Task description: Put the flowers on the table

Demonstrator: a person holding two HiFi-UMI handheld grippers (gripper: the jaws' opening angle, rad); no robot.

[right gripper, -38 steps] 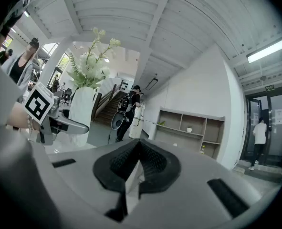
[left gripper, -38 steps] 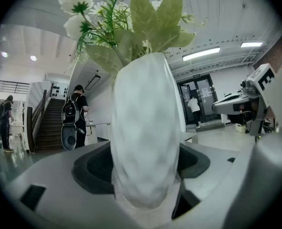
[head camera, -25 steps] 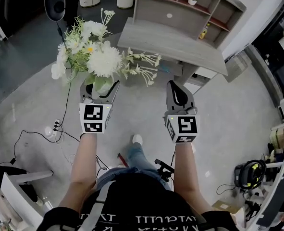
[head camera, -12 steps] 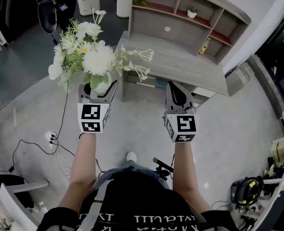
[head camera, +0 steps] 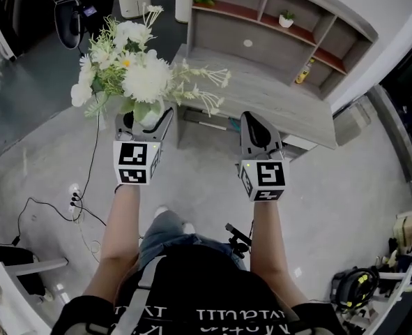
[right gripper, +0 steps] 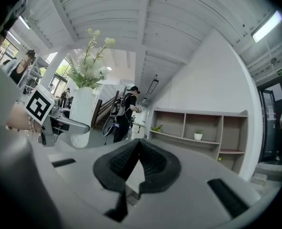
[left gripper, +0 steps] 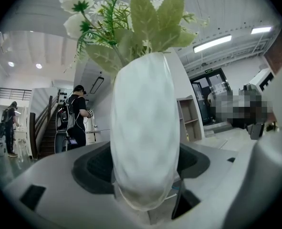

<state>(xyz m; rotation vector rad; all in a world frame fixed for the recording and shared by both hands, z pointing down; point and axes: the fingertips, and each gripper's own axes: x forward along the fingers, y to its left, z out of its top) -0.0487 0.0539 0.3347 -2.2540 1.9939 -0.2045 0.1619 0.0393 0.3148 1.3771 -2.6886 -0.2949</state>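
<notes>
A white vase [left gripper: 143, 132] of white flowers [head camera: 144, 75] with green leaves stands upright between the jaws of my left gripper [head camera: 144, 125], which is shut on the vase's lower body. The bouquet hangs over the near left corner of the grey table [head camera: 268, 93]. In the right gripper view the vase [right gripper: 81, 113] and left gripper show at the left. My right gripper [head camera: 258, 132] is shut and holds nothing, its pads [right gripper: 152, 162] meeting at a point; it hovers at the table's near edge.
A grey shelf unit [head camera: 289, 26] with small plants and a bottle rises behind the table. Cables and a power strip [head camera: 73, 190] lie on the floor at the left. A person with a backpack [right gripper: 124, 111] stands farther off by a bicycle.
Both grippers and the vase have moved forward toward the table; the table now lies closer under the flowers. Neither grip has changed.
</notes>
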